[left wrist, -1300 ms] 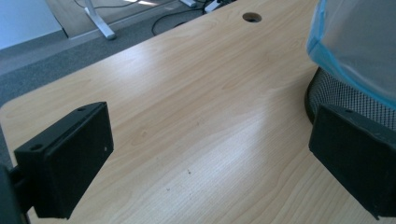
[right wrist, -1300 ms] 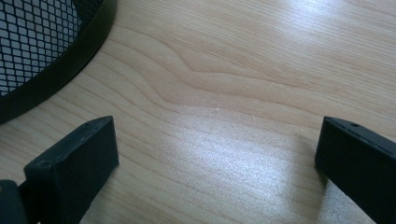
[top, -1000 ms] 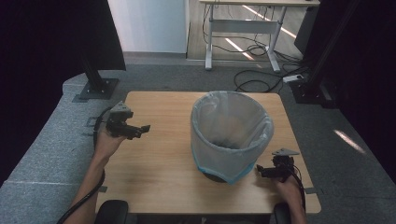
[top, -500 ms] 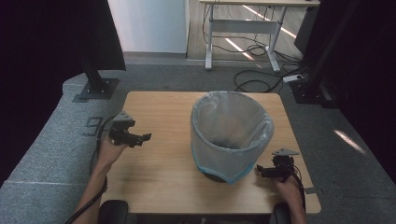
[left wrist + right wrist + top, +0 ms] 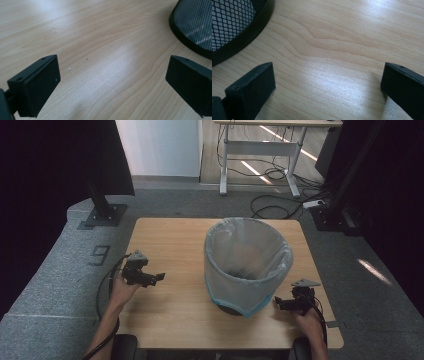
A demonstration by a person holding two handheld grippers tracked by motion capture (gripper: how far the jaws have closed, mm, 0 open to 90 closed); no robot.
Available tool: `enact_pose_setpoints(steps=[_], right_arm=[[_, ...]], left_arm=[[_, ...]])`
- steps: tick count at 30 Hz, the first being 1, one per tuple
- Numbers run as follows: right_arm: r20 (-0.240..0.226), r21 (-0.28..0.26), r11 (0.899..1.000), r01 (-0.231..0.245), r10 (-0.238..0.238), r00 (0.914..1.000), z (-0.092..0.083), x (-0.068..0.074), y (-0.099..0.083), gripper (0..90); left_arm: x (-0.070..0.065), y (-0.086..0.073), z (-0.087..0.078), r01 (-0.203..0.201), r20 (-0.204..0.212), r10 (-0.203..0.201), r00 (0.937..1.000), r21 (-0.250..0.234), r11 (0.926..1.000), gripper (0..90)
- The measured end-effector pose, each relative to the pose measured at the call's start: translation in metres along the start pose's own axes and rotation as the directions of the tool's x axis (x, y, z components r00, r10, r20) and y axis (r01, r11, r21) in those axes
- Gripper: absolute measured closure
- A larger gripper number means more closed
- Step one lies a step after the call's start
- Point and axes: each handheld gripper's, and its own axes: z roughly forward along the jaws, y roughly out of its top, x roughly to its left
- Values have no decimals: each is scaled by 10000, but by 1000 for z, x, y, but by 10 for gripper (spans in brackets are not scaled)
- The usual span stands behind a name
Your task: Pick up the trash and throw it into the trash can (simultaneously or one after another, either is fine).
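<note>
We list: table (image 5: 170,240), pale wood grain, smooth with soft sheen; wastebasket (image 5: 197,22), black metal mesh, beside our jaws; its bin liner (image 5: 247,257), thin translucent plastic; jaws, matt black.

High view looks down; gripper views skim the table (image 5: 175,320) closely.

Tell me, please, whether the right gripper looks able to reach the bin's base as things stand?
Probably yes. The right gripper sits low on the table just beside the bin, jaws wide open, and in the right gripper view only bare wood lies between it and the black base rim.
</note>
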Motion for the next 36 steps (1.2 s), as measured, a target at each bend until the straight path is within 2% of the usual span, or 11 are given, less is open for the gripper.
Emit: enact_pose_setpoints(steps=[16,25,31,36], right_arm=[[2,2,10000,2,-2,10000,0,0,0,0],[47,4,10000,-44,44,10000,0,1,0,0],[56,7,10000,-60,60,10000,0,1,0,0],[66,5,10000,-70,70,10000,0,1,0,0]], left_arm=[[-6,-30,27,244,44,-246,9997,453,9987,0],[-14,-40,41,-118,-199,143,9997,1251,9921,0],[-22,-38,46,-526,-546,610,9966,1442,9882,0],[-26,-37,48,-308,-768,421,9962,1429,9893,0]])
